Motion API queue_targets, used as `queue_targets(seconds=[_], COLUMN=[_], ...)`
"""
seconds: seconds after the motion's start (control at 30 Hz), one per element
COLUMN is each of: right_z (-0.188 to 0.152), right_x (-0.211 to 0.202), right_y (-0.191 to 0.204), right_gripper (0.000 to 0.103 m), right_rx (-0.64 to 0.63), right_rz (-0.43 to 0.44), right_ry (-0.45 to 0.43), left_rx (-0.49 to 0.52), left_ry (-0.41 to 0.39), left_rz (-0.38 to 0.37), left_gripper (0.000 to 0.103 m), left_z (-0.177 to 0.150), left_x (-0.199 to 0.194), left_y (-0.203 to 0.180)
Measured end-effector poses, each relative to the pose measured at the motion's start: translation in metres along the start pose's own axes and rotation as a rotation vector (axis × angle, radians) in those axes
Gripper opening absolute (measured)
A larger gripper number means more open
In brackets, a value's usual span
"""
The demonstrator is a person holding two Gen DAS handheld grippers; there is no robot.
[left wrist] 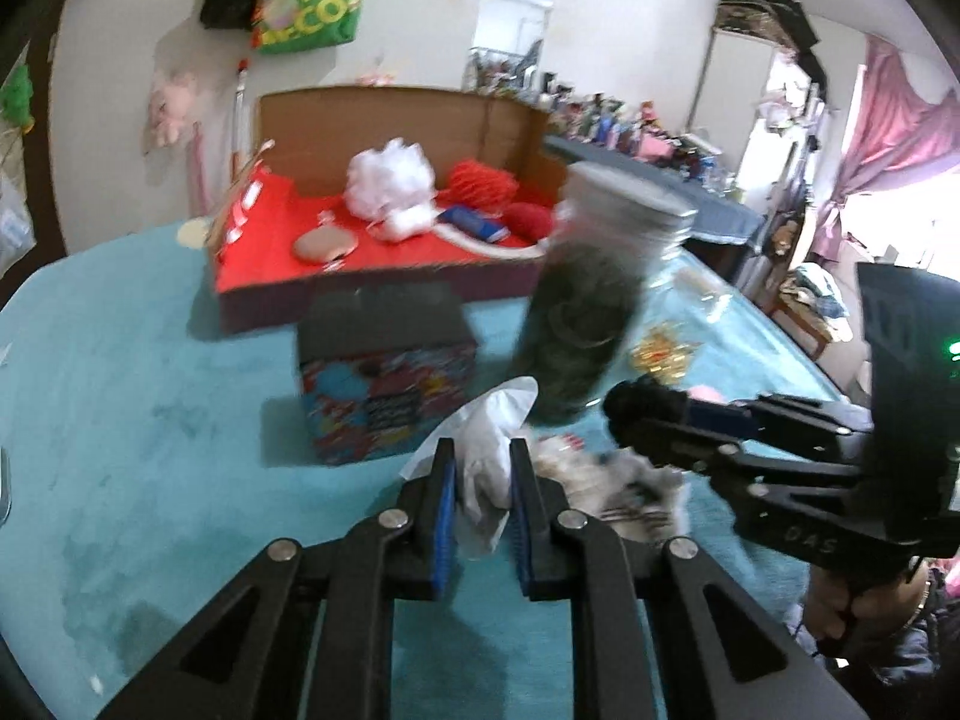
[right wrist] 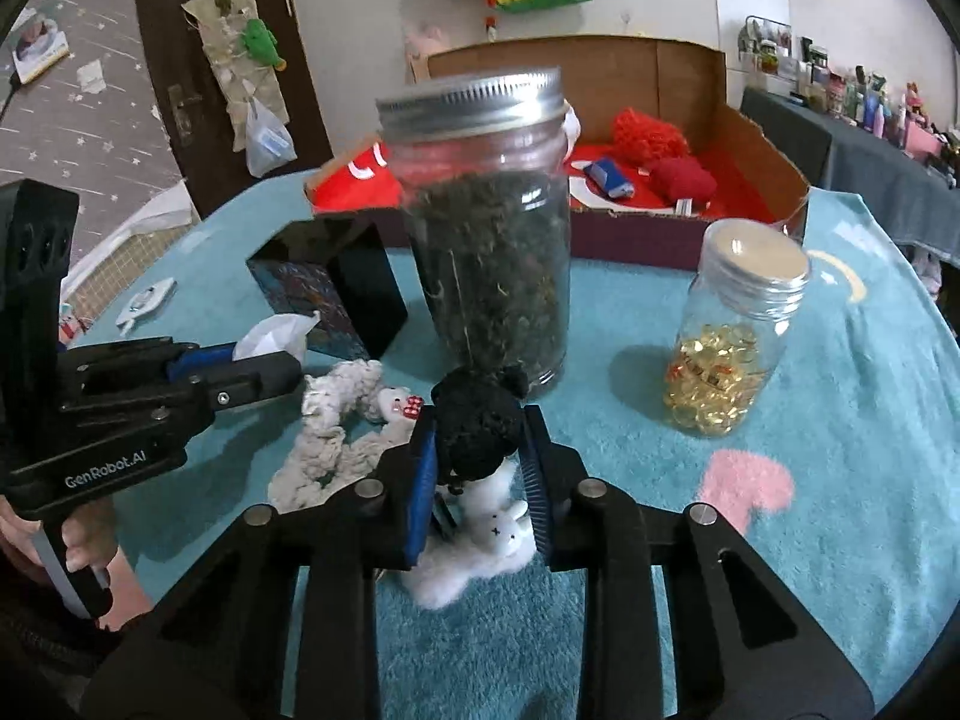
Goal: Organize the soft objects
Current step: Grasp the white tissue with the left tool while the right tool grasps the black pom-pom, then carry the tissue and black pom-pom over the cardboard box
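My left gripper (left wrist: 482,457) is shut on a crumpled white tissue-like cloth (left wrist: 489,420) just above the teal cover. In the right wrist view the left gripper (right wrist: 287,363) comes in from the left with that white cloth (right wrist: 273,333) at its tip. My right gripper (right wrist: 479,417) is shut on a black fuzzy plush (right wrist: 480,441); a white fluffy bunny toy (right wrist: 495,540) hangs or lies right under it. Between the two grippers lies a white braided rope toy (right wrist: 336,420) with a small red bow. An open cardboard box (left wrist: 360,294) with red lining stands behind, holding white and red puffs.
A tall glass jar of dark dried leaves (right wrist: 486,240) stands right ahead of both grippers. A small jar of golden beads (right wrist: 732,336) sits to the right, and a black-topped colourful box (right wrist: 336,288) to the left. A person's hand (right wrist: 90,558) holds the left gripper's handle.
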State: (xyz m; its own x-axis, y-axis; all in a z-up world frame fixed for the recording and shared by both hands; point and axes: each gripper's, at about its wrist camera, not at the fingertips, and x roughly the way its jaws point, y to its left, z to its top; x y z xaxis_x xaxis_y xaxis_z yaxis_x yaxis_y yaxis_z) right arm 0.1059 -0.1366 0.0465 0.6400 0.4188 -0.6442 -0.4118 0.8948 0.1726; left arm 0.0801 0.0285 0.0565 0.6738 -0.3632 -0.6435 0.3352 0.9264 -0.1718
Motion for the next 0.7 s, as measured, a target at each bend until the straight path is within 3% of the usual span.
queue_targets(seconds=[0.27,0.7], right_z=[0.001,0.000], right_x=[-0.014,-0.015], right_y=[-0.012,-0.013], right_gripper=[0.024,0.024], right_rx=[0.032,0.039], right_rz=[0.022,0.042], right_ry=[-0.025,-0.025], left_rx=[0.036,0.033], left_ry=[0.007,0.022], left_rz=[-0.086,-0.093], left_gripper=[0.017,0.017], left_z=[0.011,0.012], left_x=[0.010,0.015], left_y=[-0.022,-0.026])
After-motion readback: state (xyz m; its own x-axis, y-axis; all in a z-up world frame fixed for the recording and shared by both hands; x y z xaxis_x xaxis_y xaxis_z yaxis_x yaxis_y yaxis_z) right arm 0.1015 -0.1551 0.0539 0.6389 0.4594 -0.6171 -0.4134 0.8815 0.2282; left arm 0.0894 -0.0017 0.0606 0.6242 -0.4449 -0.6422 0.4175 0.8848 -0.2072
